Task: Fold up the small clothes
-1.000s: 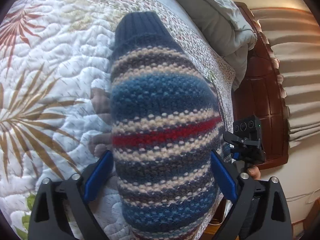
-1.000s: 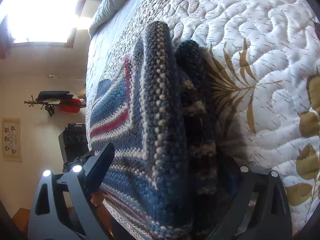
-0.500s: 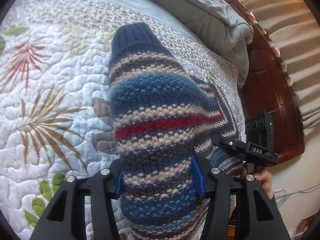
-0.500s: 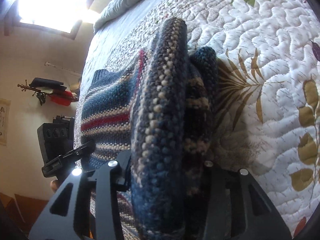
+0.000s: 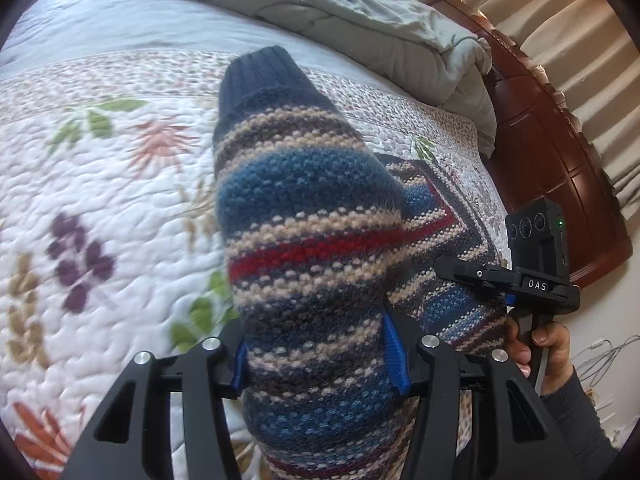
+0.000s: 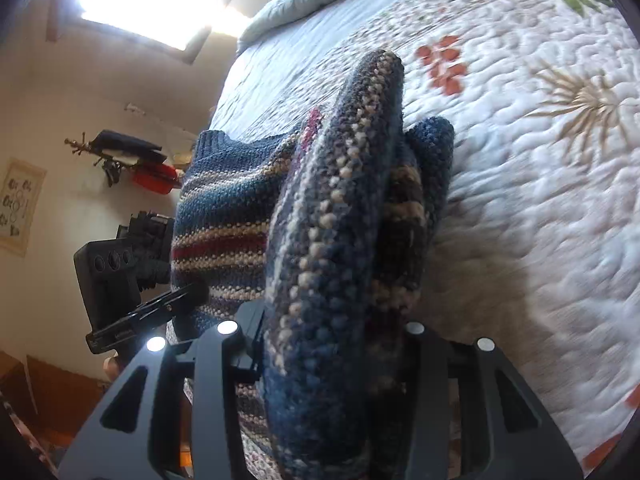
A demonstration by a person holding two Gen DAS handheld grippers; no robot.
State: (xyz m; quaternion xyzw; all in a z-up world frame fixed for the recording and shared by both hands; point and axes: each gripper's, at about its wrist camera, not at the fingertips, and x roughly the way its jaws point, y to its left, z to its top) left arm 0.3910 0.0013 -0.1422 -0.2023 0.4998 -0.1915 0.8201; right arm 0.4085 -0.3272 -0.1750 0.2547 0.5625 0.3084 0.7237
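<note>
**Both grippers are clamping the striped sweater above the bed**

The left gripper is pressing its blue pads on a thick bundle of the striped sweater, its jaws standing about half apart because the knit is filling the gap. The right gripper is holding a folded edge of the same sweater in the same way. In the left wrist view the dark cuff is pointing to 12 o'clock, and the rest of the garment is spreading toward 3 o'clock, where the right gripper and the person's hand are showing. The sweater is hanging partly over the quilt, near the bed's edge.

What could go wrong, in my judgement: the wool is bulky and springy, so a layer may be slipping out of one clamp, and the fold would then be opening. If the two hands are pulling unevenly, the edges will not be matching.

No container is appearing in these views.
</note>
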